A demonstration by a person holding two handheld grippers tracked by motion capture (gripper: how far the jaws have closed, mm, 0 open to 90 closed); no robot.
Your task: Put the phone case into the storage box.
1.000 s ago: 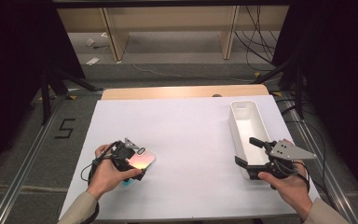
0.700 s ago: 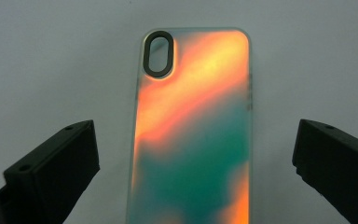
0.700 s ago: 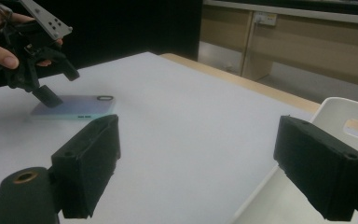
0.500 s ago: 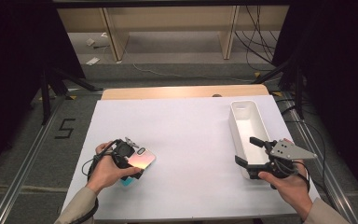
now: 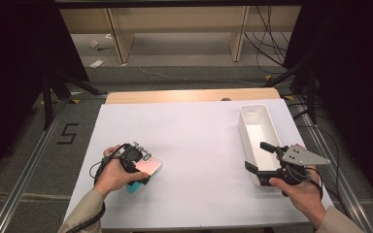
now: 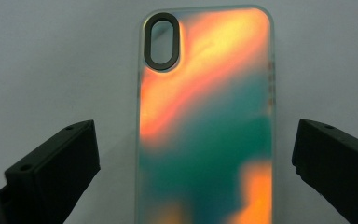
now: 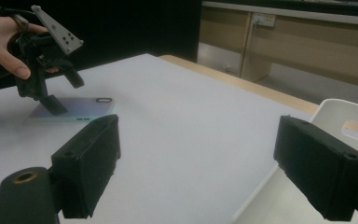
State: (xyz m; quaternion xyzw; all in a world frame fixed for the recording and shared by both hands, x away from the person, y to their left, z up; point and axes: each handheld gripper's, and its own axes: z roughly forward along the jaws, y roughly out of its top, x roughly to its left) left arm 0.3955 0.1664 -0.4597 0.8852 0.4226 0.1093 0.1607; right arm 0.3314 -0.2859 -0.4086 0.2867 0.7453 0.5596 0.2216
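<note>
Lying flat on the white table (image 5: 199,145), near the person's front left corner, the phone case (image 6: 205,121) shows its glossy orange-and-teal back, with the oval camera cut-out at its far end. The left gripper (image 5: 138,167) hangs right over it, jaws spread wide to either side of the case and touching neither long edge. The right gripper (image 5: 262,158) hovers well apart at the near end of the long white bin (image 5: 257,114), its jaws also wide apart with nothing between them. I judge the case to be very light, thin and somewhat bendy, an empty shell that flexes if squeezed hard across the middle. Its shiny back looks slippery, so a pinch from above on the flat face would probably slide. Taking it across its width, pads on the two long side walls around mid-length, seems the best hold, since the rims are the stiffest part. Because it lies so flat, the fingertips must reach right down to the tabletop to catch the edges, and a gentle squeeze should do.
</note>
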